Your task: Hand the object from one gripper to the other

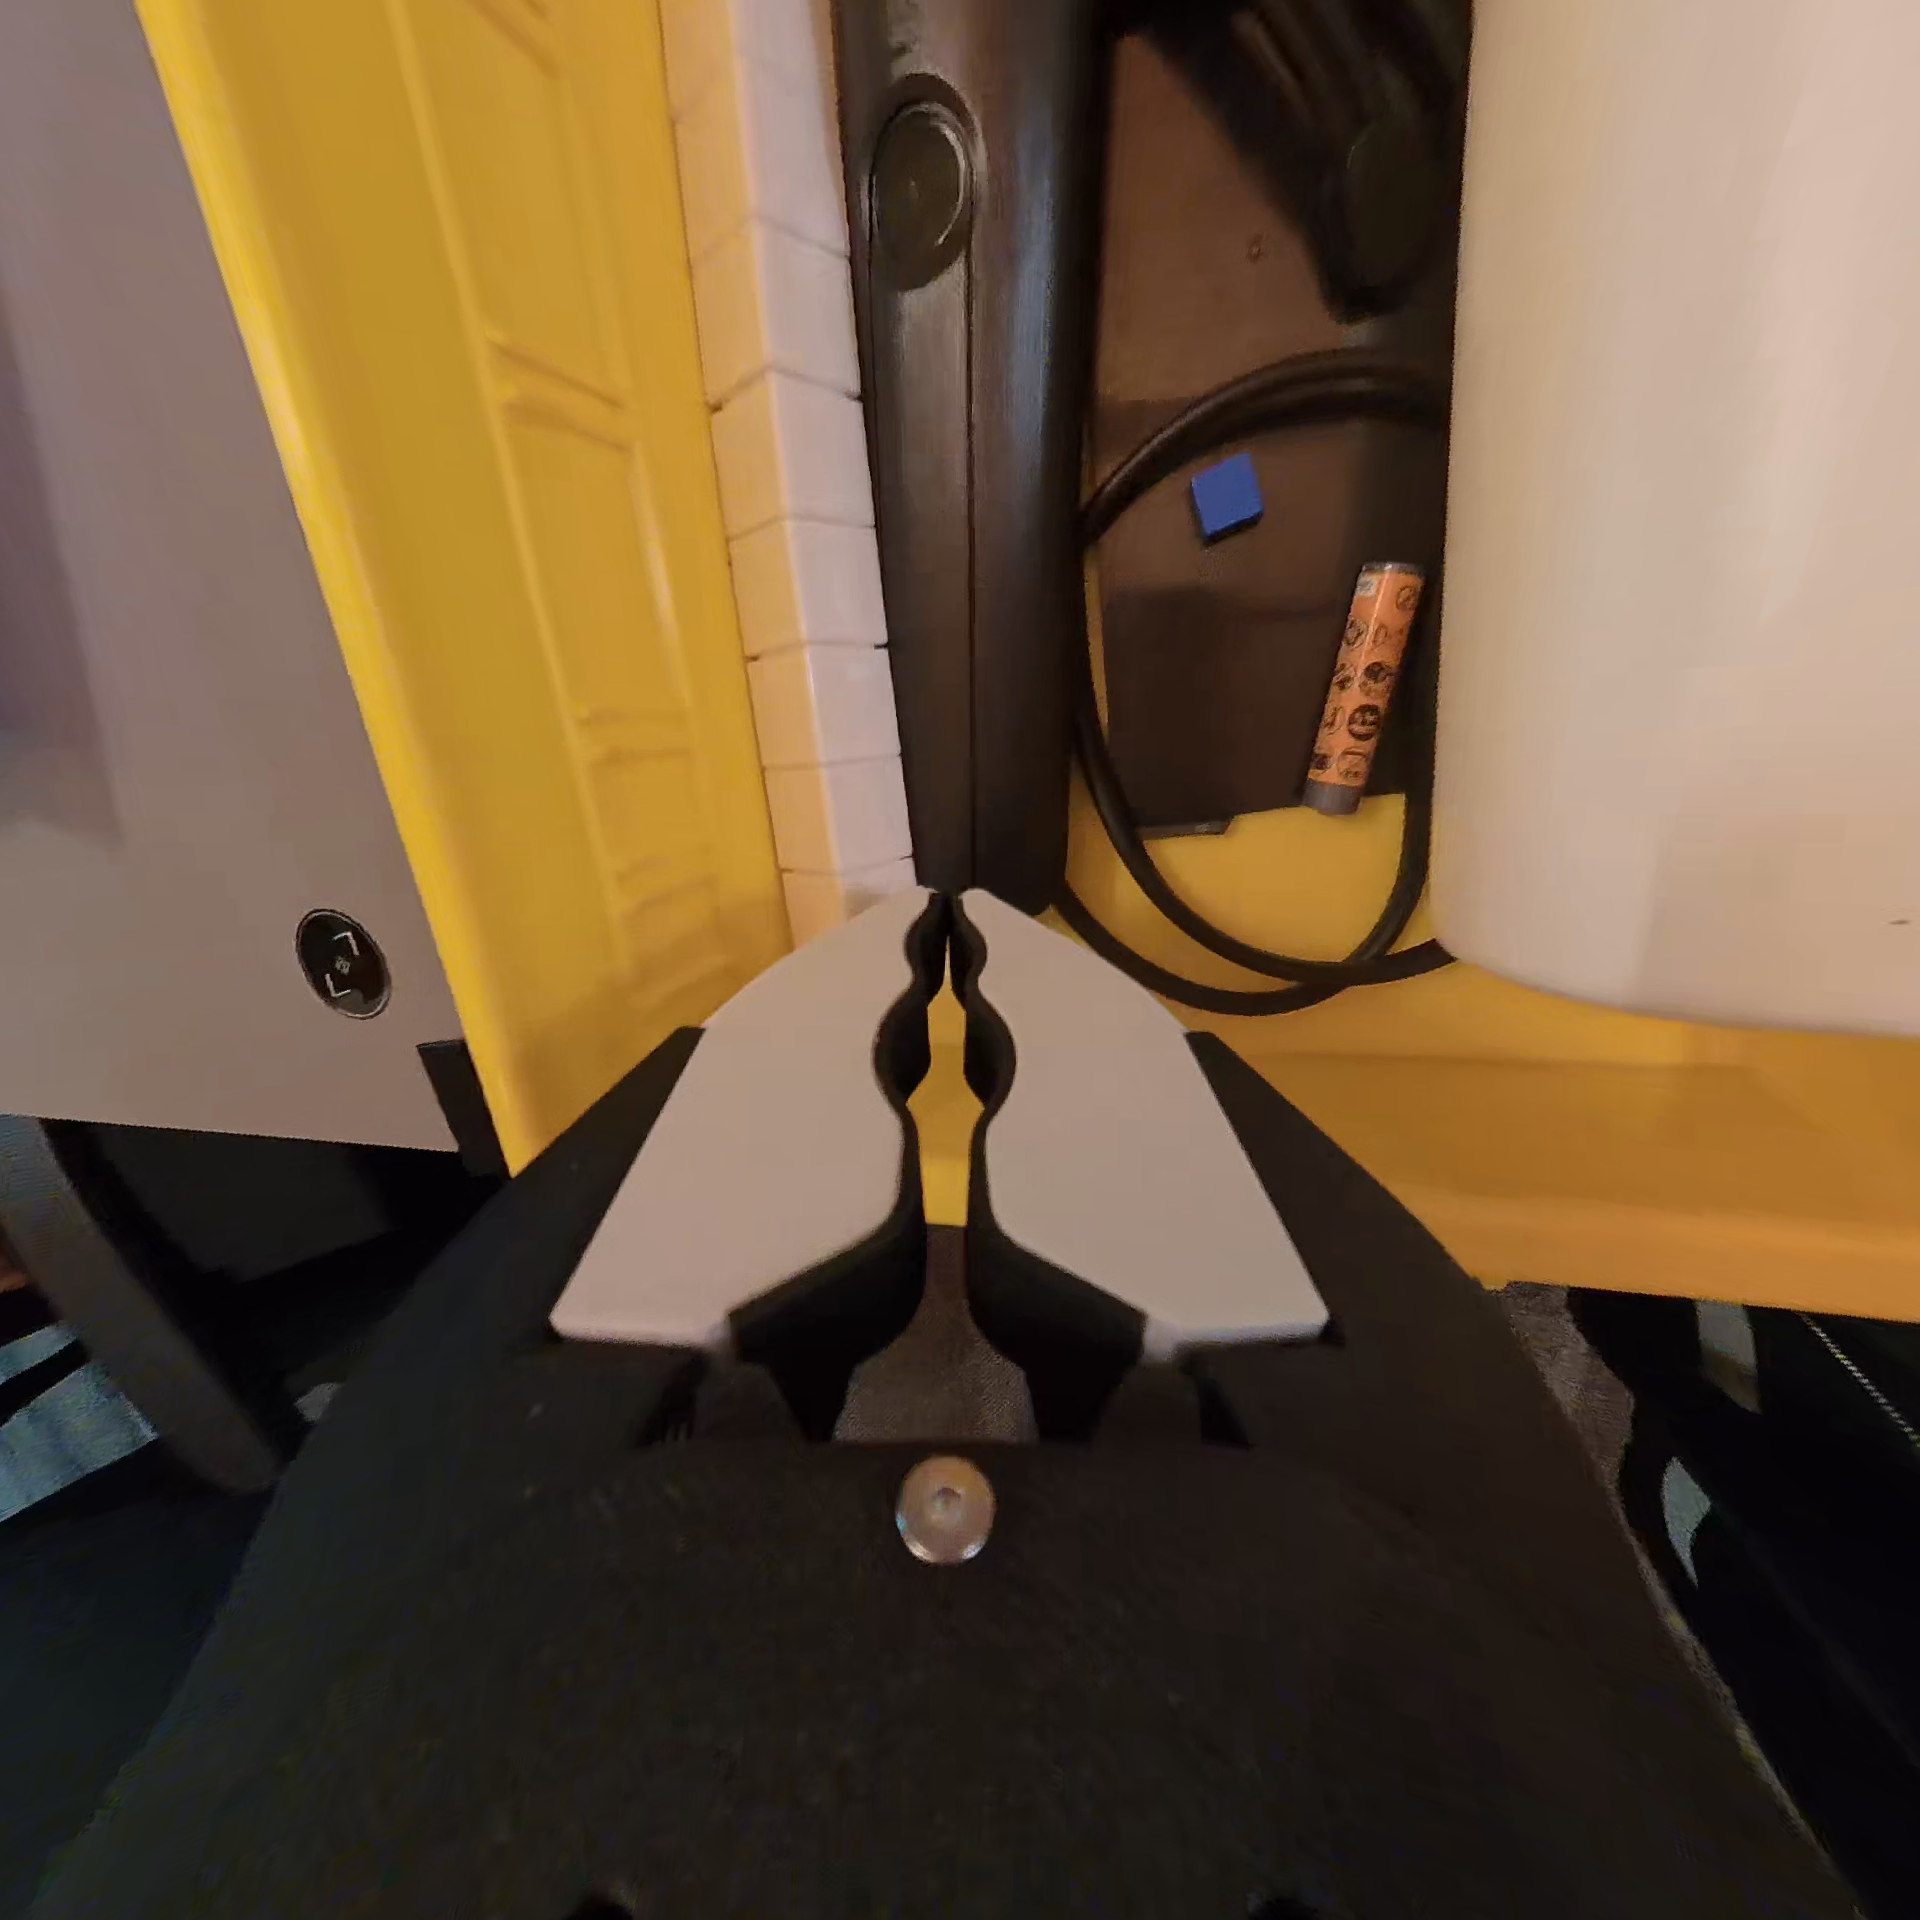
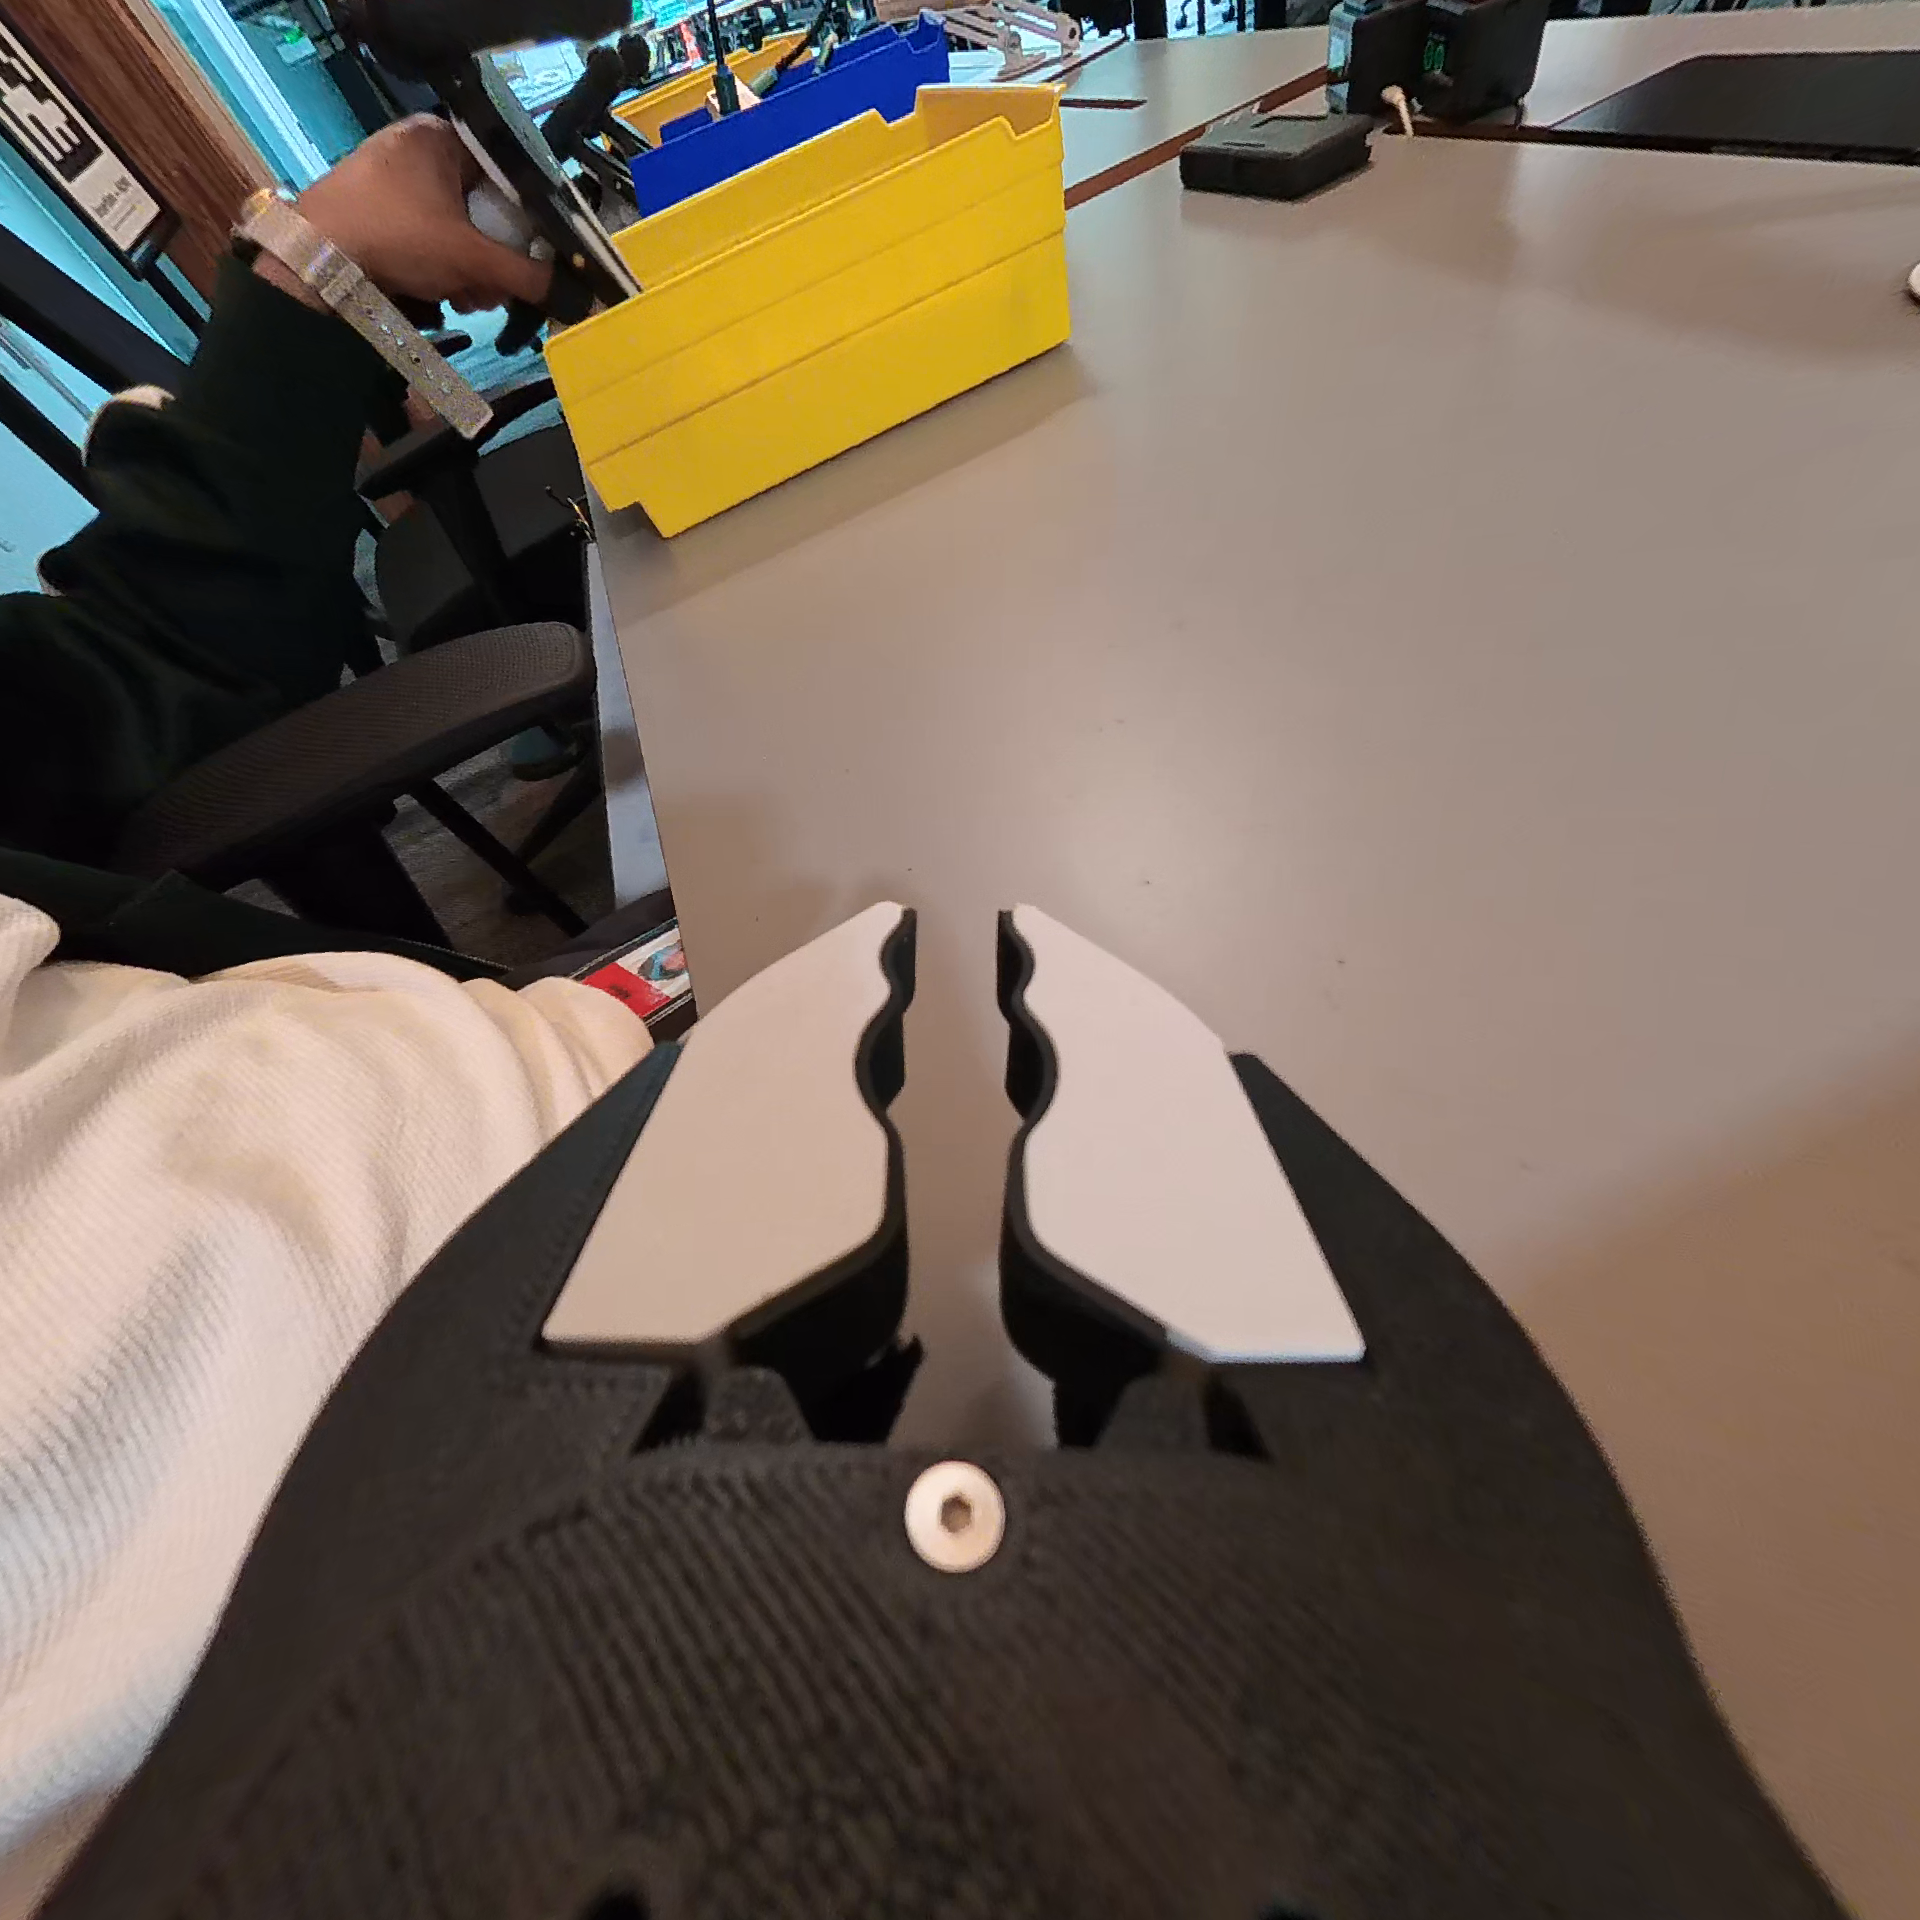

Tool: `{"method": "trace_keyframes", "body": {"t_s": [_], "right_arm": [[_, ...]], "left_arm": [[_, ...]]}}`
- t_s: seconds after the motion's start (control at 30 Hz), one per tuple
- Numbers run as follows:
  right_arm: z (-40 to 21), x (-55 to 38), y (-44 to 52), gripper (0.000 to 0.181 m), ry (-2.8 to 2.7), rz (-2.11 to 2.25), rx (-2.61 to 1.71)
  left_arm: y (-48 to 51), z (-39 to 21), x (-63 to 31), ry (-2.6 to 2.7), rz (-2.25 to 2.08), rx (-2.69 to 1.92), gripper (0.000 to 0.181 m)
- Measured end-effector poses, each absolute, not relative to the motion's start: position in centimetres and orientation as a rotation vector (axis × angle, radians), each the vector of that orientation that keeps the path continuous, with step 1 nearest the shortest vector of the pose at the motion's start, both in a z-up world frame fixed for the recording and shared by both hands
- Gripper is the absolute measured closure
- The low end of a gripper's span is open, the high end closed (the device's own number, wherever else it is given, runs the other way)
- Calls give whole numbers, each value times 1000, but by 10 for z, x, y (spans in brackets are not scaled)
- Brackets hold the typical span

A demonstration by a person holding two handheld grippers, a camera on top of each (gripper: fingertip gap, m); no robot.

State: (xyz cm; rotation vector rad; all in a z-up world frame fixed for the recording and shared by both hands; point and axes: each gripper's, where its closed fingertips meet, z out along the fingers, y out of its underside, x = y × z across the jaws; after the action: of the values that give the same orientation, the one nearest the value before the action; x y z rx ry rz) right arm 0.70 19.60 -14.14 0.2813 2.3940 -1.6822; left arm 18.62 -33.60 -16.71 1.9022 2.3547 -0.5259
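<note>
My left gripper (image 1: 948, 920) points down into a yellow bin (image 1: 499, 520). Its jaws are shut, tips touching, right at the near end of a long black object (image 1: 966, 623) with a round button. I see nothing between the pads. The bin also holds a black cable (image 1: 1247, 977), a small blue square piece (image 1: 1226, 497), an orange patterned tube (image 1: 1363, 686), a white segmented strip (image 1: 810, 520) and a large white object (image 1: 1683, 520). My right gripper (image 2: 957, 925) hovers over the grey table (image 2: 1351, 623), jaws slightly apart and empty. The right wrist view shows the left gripper (image 2: 551, 260), held by a hand, at the yellow bin (image 2: 831, 343).
A blue bin (image 2: 790, 125) stands behind the yellow one. A black device (image 2: 1278, 151) lies at the table's far side. A black office chair (image 2: 364, 727) stands off the table's left edge. A white sleeve (image 2: 208, 1247) is at the lower left.
</note>
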Motion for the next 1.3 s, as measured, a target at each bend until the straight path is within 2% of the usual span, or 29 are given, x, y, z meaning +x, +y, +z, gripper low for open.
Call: {"method": "trace_keyframes", "body": {"t_s": [0.07, 0.17, 0.27, 0.43, 0.6, 0.73, 0.9, 1.07, 1.3], "right_arm": [[-141, 7, 196, 167, 2400, -1685, 279], [-142, 7, 196, 167, 2398, -1681, 282], [-142, 7, 196, 167, 2396, -1678, 283], [-142, 8, 196, 167, 2395, -1676, 280], [-143, 9, 196, 166, 2397, -1670, 272], [-144, 9, 195, 166, 2397, -1660, 274], [-144, 9, 195, 166, 2400, -1660, 274], [-143, 8, 195, 167, 2395, -1667, 278], [-143, 10, 195, 167, 2395, -1663, 273]], "left_arm": [[-341, -168, 186, 2333, -567, 1893, 180], [-348, -167, 180, 2338, -666, 1879, 163], [-347, -177, 183, 2310, -604, 1867, 150], [-340, -182, 177, 2339, -590, 1886, 142], [-334, -199, 179, 2365, -416, 1892, 118], [-335, -198, 171, 2349, -483, 1926, 121], [-335, -196, 165, 2264, -581, 1939, 143], [-335, -190, 163, 2341, -570, 1925, 144], [-306, -186, 169, 2724, -285, 2035, 143]]}}
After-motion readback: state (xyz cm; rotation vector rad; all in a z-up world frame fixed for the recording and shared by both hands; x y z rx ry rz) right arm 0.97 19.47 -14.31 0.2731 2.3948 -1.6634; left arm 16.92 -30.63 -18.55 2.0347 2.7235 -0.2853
